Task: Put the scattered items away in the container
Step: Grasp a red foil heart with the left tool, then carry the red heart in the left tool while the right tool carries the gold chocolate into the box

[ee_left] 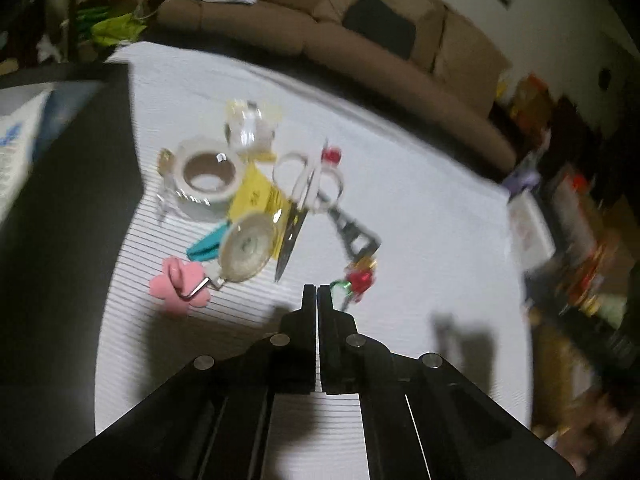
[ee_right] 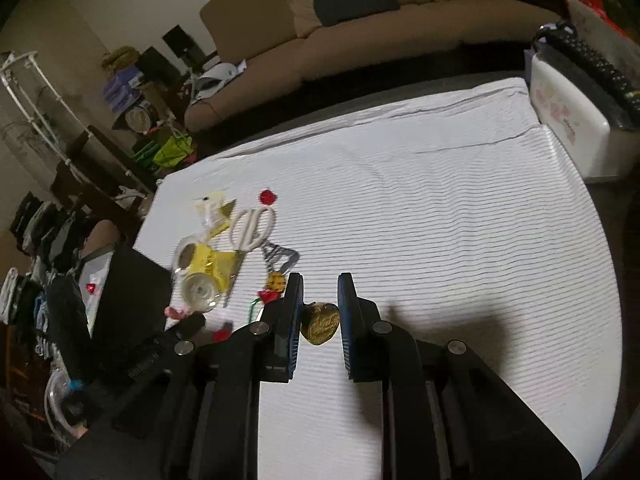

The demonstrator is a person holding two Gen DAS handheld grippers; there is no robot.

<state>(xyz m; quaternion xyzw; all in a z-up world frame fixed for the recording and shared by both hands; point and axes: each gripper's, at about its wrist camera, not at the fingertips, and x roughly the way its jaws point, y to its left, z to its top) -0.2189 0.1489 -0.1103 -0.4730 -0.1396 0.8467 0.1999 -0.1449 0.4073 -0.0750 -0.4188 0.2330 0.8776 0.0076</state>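
Note:
Scattered items lie on a white striped cloth (ee_left: 420,216): a tape roll (ee_left: 206,178), white-handled scissors (ee_left: 304,196), a round clear tape dispenser (ee_left: 246,248), a pink flower piece (ee_left: 178,282), a small Eiffel tower figure (ee_left: 354,232) and red and gold trinkets (ee_left: 360,278). My left gripper (ee_left: 318,294) is shut and empty, just short of the pile. My right gripper (ee_right: 319,294) is shut on a gold foil coin (ee_right: 320,322) above the cloth. The black container (ee_right: 128,292) stands at the left, its dark wall also in the left wrist view (ee_left: 68,216).
A beige sofa (ee_right: 360,36) runs behind the table. A white box with a black keyboard on top (ee_right: 576,96) sits at the cloth's far right corner. Clutter fills the floor at left (ee_right: 48,216). The left gripper shows in the right wrist view (ee_right: 180,344).

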